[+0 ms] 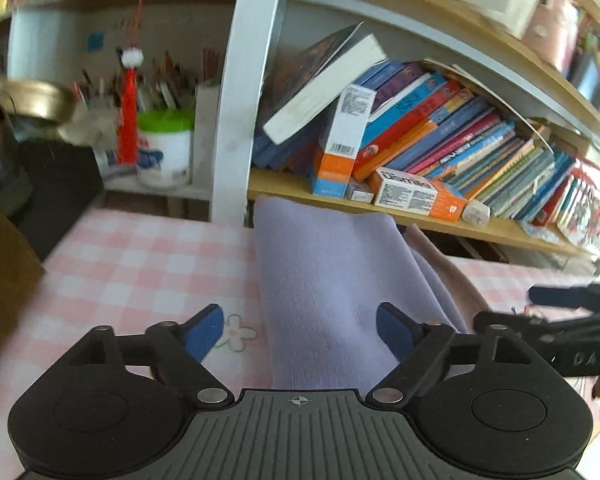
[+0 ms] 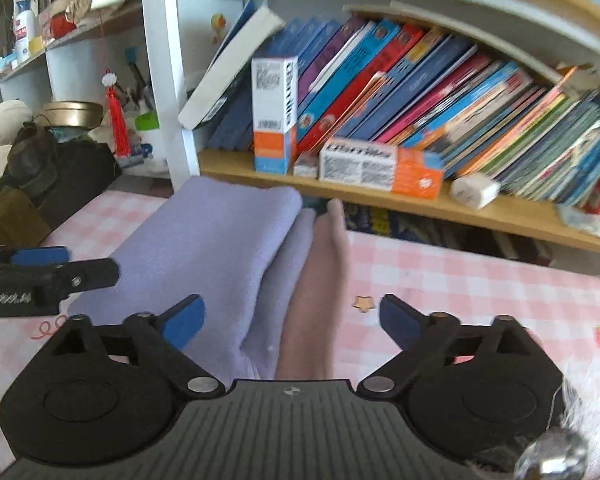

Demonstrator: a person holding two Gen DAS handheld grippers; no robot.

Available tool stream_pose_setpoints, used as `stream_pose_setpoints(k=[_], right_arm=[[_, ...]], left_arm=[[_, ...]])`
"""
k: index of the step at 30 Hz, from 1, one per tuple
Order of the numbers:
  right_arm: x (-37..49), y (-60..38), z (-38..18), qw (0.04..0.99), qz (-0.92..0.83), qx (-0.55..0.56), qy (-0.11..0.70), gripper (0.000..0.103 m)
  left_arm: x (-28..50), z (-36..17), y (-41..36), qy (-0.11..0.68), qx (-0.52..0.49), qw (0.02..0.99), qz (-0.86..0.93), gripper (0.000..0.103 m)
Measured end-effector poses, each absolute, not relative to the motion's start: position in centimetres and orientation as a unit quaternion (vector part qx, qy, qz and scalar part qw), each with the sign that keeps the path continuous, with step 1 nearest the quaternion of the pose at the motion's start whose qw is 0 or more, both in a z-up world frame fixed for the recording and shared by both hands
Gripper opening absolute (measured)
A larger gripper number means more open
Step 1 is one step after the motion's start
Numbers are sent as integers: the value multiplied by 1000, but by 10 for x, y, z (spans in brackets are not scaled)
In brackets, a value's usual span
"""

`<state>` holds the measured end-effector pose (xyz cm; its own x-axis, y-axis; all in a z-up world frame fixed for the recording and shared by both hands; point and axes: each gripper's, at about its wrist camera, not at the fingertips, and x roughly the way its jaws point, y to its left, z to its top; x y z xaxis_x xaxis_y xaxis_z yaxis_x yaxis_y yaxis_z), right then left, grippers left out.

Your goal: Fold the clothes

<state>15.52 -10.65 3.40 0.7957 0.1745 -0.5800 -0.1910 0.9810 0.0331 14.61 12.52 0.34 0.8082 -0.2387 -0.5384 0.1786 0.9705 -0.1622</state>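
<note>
Book titles (image 2: pixel 440 92) blurred, unreadable.

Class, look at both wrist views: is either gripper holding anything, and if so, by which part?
Nothing is held. The left gripper and the right gripper are both open above the folded lilac cloth, with no fabric between their fingers.

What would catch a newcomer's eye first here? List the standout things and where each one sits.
The folded lilac knit garment lies mid-table on the pink-and-white checked tablecloth, a dusty-pink cloth tucked along its right edge. Behind it, a row of colourful leaning books fills the wooden shelf. Both grippers, left and right, hover open over the garment's near end.
</note>
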Motion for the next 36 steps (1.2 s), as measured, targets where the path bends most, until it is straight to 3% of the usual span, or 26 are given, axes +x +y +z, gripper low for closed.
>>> stream_pose_setpoints(k=[2, 19, 36], right_arm=[[141, -107, 36, 951, 84, -17, 296, 100], [62, -102, 20, 948, 45, 2, 314, 103], [47, -94, 18, 949, 39, -12, 313, 103]], left_arm=[[131, 4, 123, 288, -45, 951, -104, 99], [64, -4, 117, 313, -41, 944, -100, 99], [52, -8, 107, 315, -25, 944, -93, 99]])
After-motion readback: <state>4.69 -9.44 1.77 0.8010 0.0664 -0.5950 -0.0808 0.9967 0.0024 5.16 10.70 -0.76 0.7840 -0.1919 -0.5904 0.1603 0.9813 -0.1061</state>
